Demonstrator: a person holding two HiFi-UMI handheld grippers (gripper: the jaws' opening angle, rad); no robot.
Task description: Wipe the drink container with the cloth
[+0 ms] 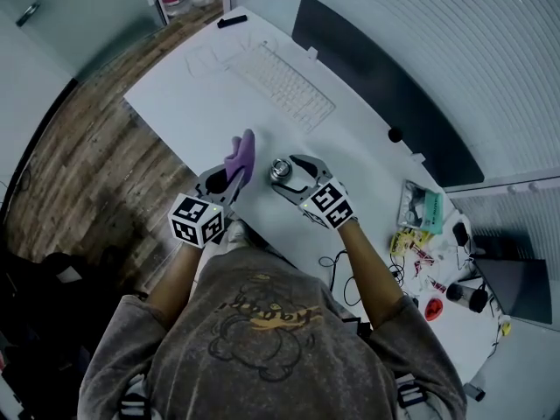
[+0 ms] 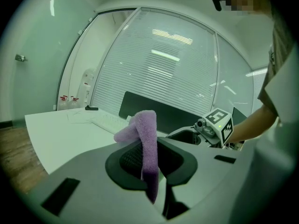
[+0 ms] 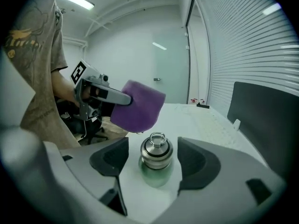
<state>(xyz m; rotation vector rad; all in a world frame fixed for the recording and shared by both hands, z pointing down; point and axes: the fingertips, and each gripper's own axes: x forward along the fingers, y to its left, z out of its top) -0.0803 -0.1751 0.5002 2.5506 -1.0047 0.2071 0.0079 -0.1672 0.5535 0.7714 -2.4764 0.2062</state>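
Straddles steel-capped drink bottle (image 3: 156, 160), upright on white desk (image 1: 201, 94), with right hand-held gripper (image 1: 287, 175) spread wide, pads not touching, probably ready to steady it. Clamps purple cloth (image 1: 241, 156) in left hand-held gripper (image 1: 232, 178), raised just beside the cap, likely poised to wipe.

text check: nothing is reading legibly | shirt (image 1: 262, 313): yellow lettering is showing, too blurred to read | cubes on left gripper (image 1: 229, 180) and right gripper (image 1: 284, 171): square black-and-white markers are showing, no letters
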